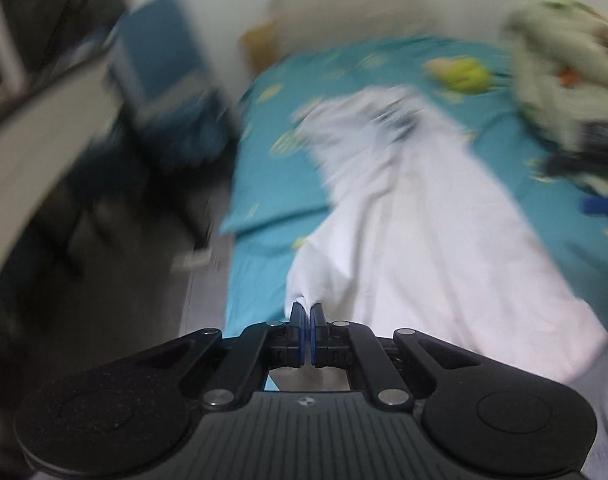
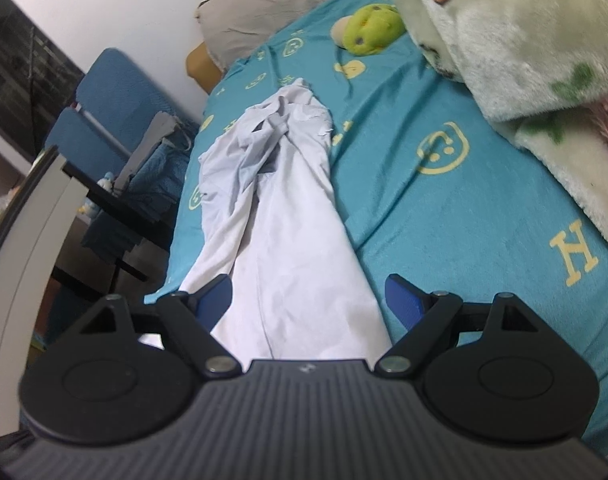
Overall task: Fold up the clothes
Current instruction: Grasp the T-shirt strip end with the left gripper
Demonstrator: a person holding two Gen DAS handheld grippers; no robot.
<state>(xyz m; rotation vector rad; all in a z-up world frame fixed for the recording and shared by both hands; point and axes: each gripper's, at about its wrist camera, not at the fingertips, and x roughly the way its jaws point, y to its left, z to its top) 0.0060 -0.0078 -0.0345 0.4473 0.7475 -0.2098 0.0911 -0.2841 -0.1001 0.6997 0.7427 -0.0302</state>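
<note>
A white garment [image 2: 280,200] lies stretched lengthwise on a teal bed sheet [image 2: 444,208], bunched and wrinkled at its far end. In the blurred left wrist view the same garment [image 1: 416,216] runs away from me. My left gripper [image 1: 307,312] is shut on the garment's near left corner, with a pinch of white cloth between the blue pads. My right gripper [image 2: 310,300] is open, its blue fingers [image 2: 404,300] wide apart on either side of the garment's near end, holding nothing.
A green plush toy [image 2: 368,28] and a grey pillow [image 2: 272,4] lie at the bed's far end. A fluffy cream blanket [image 2: 524,40] covers the right side. A blue chair [image 2: 104,120] with clothes and a dark desk stand left of the bed.
</note>
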